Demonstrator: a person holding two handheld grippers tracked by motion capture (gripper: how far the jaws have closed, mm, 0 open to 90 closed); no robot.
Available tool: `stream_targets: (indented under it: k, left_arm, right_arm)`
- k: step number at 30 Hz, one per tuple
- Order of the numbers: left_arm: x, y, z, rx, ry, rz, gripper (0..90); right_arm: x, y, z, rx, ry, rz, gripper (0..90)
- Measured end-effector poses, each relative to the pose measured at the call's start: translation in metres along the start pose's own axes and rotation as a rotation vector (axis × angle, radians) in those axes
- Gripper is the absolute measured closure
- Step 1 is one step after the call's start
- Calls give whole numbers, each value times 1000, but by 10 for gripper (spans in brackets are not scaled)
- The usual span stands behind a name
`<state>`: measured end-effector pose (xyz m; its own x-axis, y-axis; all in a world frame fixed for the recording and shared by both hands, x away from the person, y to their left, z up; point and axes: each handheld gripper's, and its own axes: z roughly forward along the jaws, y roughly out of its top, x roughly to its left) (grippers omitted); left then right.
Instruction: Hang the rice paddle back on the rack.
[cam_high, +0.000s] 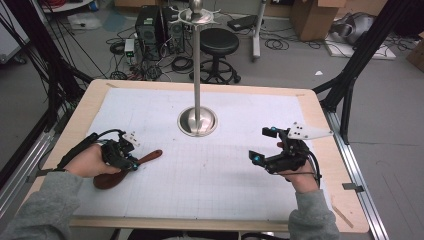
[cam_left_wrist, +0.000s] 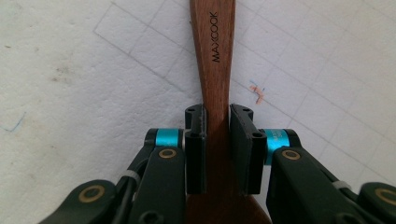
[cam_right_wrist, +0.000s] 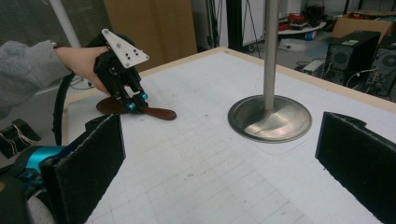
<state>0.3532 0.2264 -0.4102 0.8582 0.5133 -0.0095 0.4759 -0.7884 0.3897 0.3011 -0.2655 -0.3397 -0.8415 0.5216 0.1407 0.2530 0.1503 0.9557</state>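
A dark wooden spoon (cam_high: 150, 157) marked MAXCOOK (cam_left_wrist: 215, 46) lies flat on the white gridded mat (cam_high: 210, 180) at the left. My left gripper (cam_high: 131, 165) points down over it. In the left gripper view its two black pads (cam_left_wrist: 196, 149) sit against both sides of the narrow handle (cam_left_wrist: 217, 140). The spoon's bowl is partly hidden under the hand. My right gripper (cam_high: 263, 145) hovers at the right of the mat, jaws wide apart with nothing between them (cam_right_wrist: 224, 177). The right gripper view also shows the left gripper (cam_right_wrist: 135, 103) on the spoon (cam_right_wrist: 161, 113).
A metal pole on a round steel base (cam_high: 198, 121) stands at the mat's far middle (cam_right_wrist: 271, 121). The wooden table edge (cam_high: 210, 85) frames the mat. Beyond the table, a stool (cam_high: 219, 42), computers and cables stand on the floor.
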Motion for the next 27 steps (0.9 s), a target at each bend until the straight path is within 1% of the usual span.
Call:
stream_targets:
  k: [1, 2, 5, 7, 9, 11, 14, 16, 20, 24, 25, 26, 27]
  left_arm:
    - [0, 0, 0, 0, 2, 0, 762]
    - [-1, 0, 1, -7, 4, -10, 763]
    - [-2, 0, 0, -4, 11, -2, 765]
    - [-3, 0, 0, -6, 16, -7, 766]
    - [-6, 1, 0, -2, 36, 2, 767]
    - [-9, 1, -1, -1, 48, 14, 767]
    - [-10, 0, -4, -8, 58, 8, 767]
    - [-10, 0, -7, -16, 59, 5, 768]
    - [-10, -2, -16, -51, 58, -4, 768]
    - [-11, -4, -25, -87, 66, -19, 768]
    - [-11, -4, -26, -93, 74, -20, 768]
    - [-12, -5, -28, -96, 78, -21, 768]
    - [-13, -6, -29, -109, 78, -21, 768]
  right_arm:
    - [0, 0, 0, 0, 0, 1, 1]
    - [0, 0, 0, 0, 1, 0, 1]
    - [0, 0, 0, 0, 1, 0, 1]
    - [0, 0, 0, 1, 0, 0, 1]
    - [-1, 0, 0, 0, 0, 3, 1]
    - [-1, 0, -1, -3, 4, 2, 1]
    - [-1, 0, -1, -6, 2, 7, 1]
    - [-1, 0, -1, -5, 2, 4, 1]
    - [-1, 0, -1, -7, 3, 3, 1]
    - [-1, 0, -1, -5, 1, -1, 1]
    - [-1, 0, -1, -2, 3, 5, 1]
    - [-1, 0, -1, -5, 1, -1, 1]
    - [-1, 0, -1, -5, 1, -1, 1]
